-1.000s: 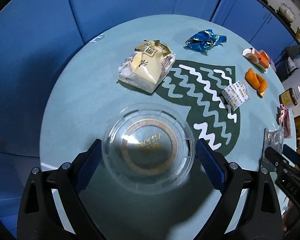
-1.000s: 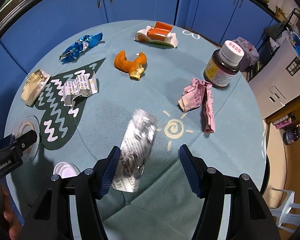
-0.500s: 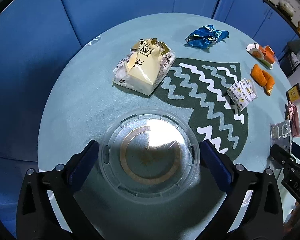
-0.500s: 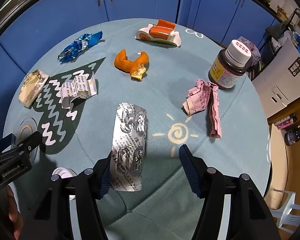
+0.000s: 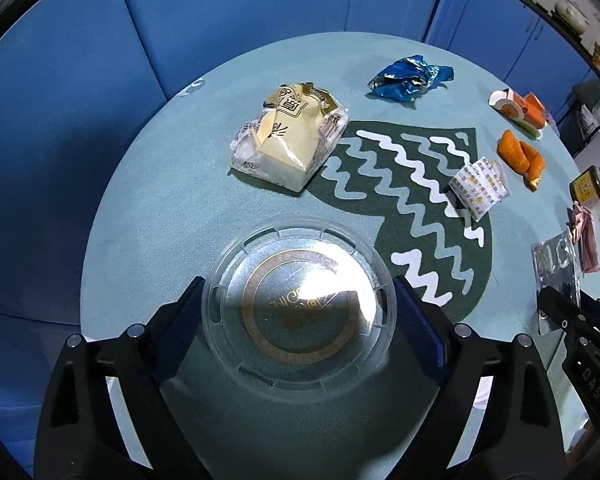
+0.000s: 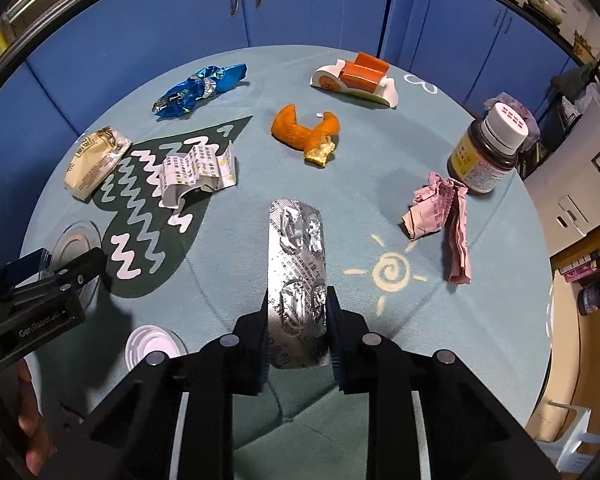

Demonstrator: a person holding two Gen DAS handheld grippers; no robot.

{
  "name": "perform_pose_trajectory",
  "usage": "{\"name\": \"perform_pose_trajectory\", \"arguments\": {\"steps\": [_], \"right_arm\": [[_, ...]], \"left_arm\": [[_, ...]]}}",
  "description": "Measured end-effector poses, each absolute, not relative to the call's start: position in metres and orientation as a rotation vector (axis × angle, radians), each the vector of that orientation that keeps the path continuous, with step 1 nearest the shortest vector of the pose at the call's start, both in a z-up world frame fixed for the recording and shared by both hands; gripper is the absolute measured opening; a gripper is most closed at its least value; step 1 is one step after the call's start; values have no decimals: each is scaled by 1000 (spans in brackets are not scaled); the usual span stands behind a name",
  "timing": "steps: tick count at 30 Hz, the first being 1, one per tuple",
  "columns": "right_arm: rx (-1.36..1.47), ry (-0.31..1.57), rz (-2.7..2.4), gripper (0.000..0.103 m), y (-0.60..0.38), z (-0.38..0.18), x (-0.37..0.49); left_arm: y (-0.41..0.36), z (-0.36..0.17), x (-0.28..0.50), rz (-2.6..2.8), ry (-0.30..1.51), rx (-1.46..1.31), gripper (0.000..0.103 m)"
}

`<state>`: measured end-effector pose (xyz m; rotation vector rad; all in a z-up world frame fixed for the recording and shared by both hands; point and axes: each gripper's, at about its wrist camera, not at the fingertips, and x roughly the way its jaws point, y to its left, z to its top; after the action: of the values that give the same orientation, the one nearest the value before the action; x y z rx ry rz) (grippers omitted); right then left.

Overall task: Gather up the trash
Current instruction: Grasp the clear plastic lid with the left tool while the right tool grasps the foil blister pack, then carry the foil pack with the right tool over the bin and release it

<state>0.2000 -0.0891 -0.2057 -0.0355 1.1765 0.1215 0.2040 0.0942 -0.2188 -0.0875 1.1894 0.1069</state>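
A clear plastic lid (image 5: 300, 308) lies on the teal round table (image 5: 160, 200), between the fingers of my left gripper (image 5: 298, 304). Its jaws are closing and both blue pads touch the lid's rim. In the right wrist view a silver blister pack (image 6: 296, 248) lies lengthwise, its near end between the pads of my right gripper (image 6: 297, 312). Those jaws are closing too and press on its long edges. The same blister pack (image 5: 556, 264) shows at the right edge of the left wrist view.
Scattered over the table are a bread packet (image 5: 288, 136), blue foil wrapper (image 6: 200, 90), folded leaflet (image 6: 196, 172), orange peel (image 6: 304, 132), crumpled pink paper (image 6: 440, 212), brown bottle (image 6: 488, 152), orange-white carton (image 6: 356, 78) and a white cap (image 6: 152, 346). Blue cabinets stand behind.
The right jaws have narrowed from wide apart onto the blister pack. The left jaws spread a little, then came back in against the lid's rim.
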Motion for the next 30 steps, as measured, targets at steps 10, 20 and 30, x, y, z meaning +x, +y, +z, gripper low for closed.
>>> {"name": "perform_pose_trajectory", "arguments": {"steps": [10,20,30], "right_arm": [[-21,1151,119,23,-102,-192,192],[4,1107,96,23,-120,-175,185],[40,1063,66,23,-147,-158,173]], "left_arm": [[91,-202,192,104,1154,-100,88],[79,-183,181,93,1123,-93,88],[54,-163,173,62,1087,-58,88]]}}
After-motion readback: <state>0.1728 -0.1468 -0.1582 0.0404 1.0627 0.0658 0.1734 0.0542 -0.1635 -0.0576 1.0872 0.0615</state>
